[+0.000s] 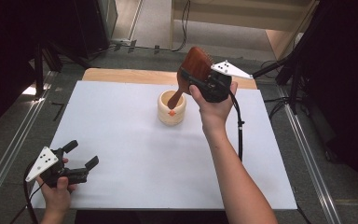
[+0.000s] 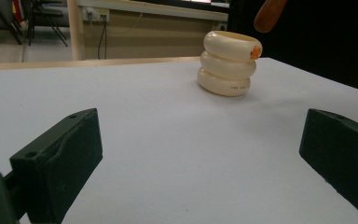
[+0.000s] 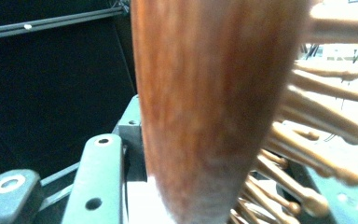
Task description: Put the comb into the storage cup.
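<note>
**Hairbrush held over ribbed holder**

White bench (image 1: 121,140) on a grey floor, dark stands at either side. Item one: wooden hairbrush (image 1: 193,70), gripped at its head by the right claw (image 1: 204,80), jaws clamped tight on it, handle tip angled down into the mouth of the cream ribbed holder (image 1: 171,108) at bench centre. Step in hand, by judgement: seating the brush in the holder. Next move calls for lowering the handle straight and releasing without tipping the holder. Item two: left claw (image 1: 81,156), jaws wide apart, holding nothing, resting at the near left corner.
</note>
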`<state>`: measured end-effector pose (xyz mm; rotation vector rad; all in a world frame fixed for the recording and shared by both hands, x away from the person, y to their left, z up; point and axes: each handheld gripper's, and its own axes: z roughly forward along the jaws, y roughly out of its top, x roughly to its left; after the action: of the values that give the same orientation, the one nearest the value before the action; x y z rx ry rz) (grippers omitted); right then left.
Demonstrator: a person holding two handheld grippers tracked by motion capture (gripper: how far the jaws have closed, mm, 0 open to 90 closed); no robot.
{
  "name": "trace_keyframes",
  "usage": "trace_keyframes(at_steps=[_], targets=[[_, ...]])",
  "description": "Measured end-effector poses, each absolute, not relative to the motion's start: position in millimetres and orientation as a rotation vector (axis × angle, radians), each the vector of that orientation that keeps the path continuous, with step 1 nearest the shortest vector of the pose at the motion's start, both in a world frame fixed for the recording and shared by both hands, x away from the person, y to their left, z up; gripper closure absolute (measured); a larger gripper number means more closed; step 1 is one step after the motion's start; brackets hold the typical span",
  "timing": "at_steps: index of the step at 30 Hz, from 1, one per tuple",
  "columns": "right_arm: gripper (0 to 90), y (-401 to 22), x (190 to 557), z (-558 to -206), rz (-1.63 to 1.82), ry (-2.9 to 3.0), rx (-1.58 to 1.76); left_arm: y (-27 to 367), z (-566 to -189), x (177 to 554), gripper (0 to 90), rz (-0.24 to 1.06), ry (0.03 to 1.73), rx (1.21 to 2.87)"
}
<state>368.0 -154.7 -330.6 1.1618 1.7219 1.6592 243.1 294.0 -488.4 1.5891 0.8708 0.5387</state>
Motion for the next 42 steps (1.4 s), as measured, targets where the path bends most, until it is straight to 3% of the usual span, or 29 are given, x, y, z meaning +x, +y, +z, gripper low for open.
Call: trace_keyframes(at_steps=[42], targets=[[50.1,-139,404,-350,1.594,1.715,1.224,292,-488,242,0.0,0.548,0.84,1.605]])
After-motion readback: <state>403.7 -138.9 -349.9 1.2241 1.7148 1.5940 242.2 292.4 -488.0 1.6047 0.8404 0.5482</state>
